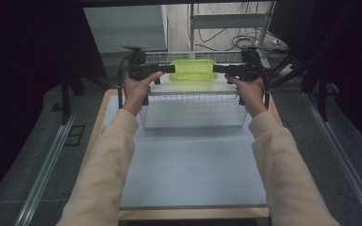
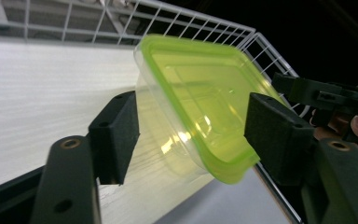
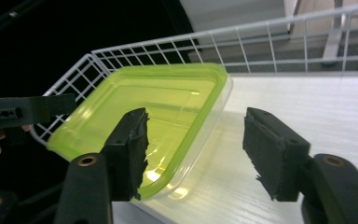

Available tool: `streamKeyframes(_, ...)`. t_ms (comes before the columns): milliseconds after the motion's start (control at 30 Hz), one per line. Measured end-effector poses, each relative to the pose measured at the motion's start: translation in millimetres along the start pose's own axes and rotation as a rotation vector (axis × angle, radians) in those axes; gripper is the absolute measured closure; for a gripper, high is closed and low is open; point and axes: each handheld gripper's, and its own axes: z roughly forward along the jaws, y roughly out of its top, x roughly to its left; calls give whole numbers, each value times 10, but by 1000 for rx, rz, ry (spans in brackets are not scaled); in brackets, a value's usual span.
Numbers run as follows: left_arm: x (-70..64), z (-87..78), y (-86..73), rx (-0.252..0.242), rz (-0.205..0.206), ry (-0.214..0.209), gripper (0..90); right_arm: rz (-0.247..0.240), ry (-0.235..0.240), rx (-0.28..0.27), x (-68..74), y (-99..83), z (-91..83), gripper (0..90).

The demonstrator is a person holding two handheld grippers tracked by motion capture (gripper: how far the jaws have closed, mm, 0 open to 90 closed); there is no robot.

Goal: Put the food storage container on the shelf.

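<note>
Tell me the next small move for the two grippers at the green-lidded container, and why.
Probably close both grippers on the container: the left gripper and right gripper each straddle an end with jaws open, and the container sits tilted against the wire basket, not yet gripped.

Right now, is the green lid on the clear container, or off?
On. The green lid sits flush over the clear container, its rim wrapping the edge all round in both gripper views.

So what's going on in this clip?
A person is working both grippers at a clear container with a green lid that sits inside a white wire basket on the table. The left gripper and right gripper flank its two ends. In each gripper view the jaws are spread around a corner, not clamped.
</note>
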Motion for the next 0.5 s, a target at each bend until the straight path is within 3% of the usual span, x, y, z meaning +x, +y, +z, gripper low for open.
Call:
streamKeyframes(167, -116, -227, -69, -26, 45, -33, 290, -59, 43, -36, 74, -24, -218, 360)
streamKeyframes(300, -239, -432, -248, -40, 93, -35, 276, -144, 54, -46, 182, -121, -415, 326)
streamKeyframes(400, -350, -571, -427, -27, 128, -51, 269, -201, 60, -37, 243, -256, -543, 295)
streamKeyframes(467, -421, -661, -586, -15, 156, -65, 267, -215, 89, -17, 263, -379, -612, 273)
streamKeyframes(500, -441, -688, -645, -11, 160, -67, 264, -229, 111, 1, 273, -532, -678, 258)
